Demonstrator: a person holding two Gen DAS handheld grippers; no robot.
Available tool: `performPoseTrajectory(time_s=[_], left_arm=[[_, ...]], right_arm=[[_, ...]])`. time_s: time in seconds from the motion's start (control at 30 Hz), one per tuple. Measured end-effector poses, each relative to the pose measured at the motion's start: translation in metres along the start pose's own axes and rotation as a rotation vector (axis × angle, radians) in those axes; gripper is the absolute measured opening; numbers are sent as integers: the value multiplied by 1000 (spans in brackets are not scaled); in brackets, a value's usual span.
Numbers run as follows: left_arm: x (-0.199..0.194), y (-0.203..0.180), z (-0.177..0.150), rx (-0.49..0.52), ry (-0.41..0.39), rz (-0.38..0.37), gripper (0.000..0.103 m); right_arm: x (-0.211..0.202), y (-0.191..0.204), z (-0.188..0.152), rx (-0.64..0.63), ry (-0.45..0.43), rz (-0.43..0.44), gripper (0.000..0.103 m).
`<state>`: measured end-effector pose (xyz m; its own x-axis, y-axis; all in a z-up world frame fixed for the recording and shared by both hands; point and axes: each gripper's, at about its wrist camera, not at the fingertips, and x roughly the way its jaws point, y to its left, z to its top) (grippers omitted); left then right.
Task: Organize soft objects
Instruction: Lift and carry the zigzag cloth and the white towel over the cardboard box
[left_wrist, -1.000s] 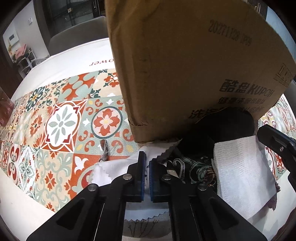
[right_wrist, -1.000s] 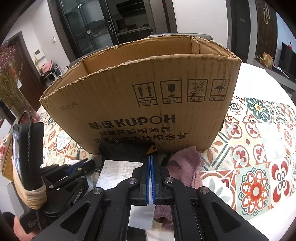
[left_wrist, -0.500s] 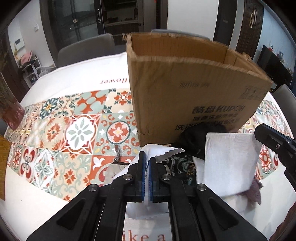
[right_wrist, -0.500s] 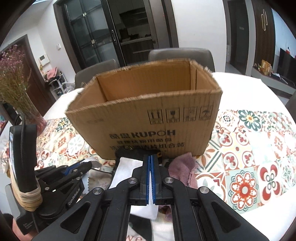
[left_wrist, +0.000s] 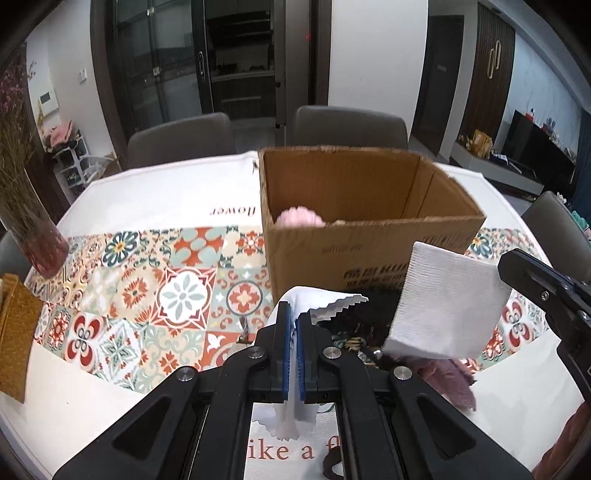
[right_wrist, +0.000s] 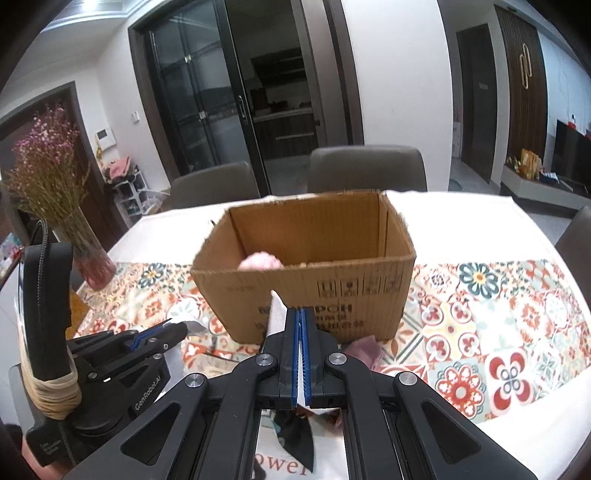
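Observation:
My left gripper (left_wrist: 294, 325) is shut on a thin white cloth (left_wrist: 327, 300) with a zigzag edge, lifted off the table. My right gripper (right_wrist: 300, 325) is shut on a white ribbed towel (left_wrist: 447, 306), which hangs in the air and shows edge-on as the towel (right_wrist: 277, 314) in the right wrist view. Straight ahead stands an open cardboard box (left_wrist: 369, 251) with a pink fluffy thing (left_wrist: 301, 218) inside. A mauve towel (left_wrist: 454, 380) and a dark patterned cloth (left_wrist: 354, 332) lie on the table in front of the box (right_wrist: 306, 288).
A vase of dried flowers (right_wrist: 88, 258) stands at the table's left. A brown mat (left_wrist: 14, 332) lies at the left edge. Two grey chairs (right_wrist: 365, 170) stand behind the round table. A tiled runner (left_wrist: 147, 288) crosses the tabletop.
Both grippers have risen with their cloths. The box has dropped lower in both views, and its open top and the pink thing inside now show.

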<state>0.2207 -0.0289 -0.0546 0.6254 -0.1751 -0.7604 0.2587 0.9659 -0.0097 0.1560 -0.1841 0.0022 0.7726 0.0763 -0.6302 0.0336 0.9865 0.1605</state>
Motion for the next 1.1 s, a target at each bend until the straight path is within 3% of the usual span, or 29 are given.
performPoseTrajectory(time_s=[0.6, 1.1], left_arm=[[-58, -18, 34, 14, -90, -32, 5], [-90, -29, 86, 21, -169, -44, 5]], right_arm=[[-49, 7, 34, -27, -103, 7, 3], [-71, 6, 83, -57, -186, 15, 3]])
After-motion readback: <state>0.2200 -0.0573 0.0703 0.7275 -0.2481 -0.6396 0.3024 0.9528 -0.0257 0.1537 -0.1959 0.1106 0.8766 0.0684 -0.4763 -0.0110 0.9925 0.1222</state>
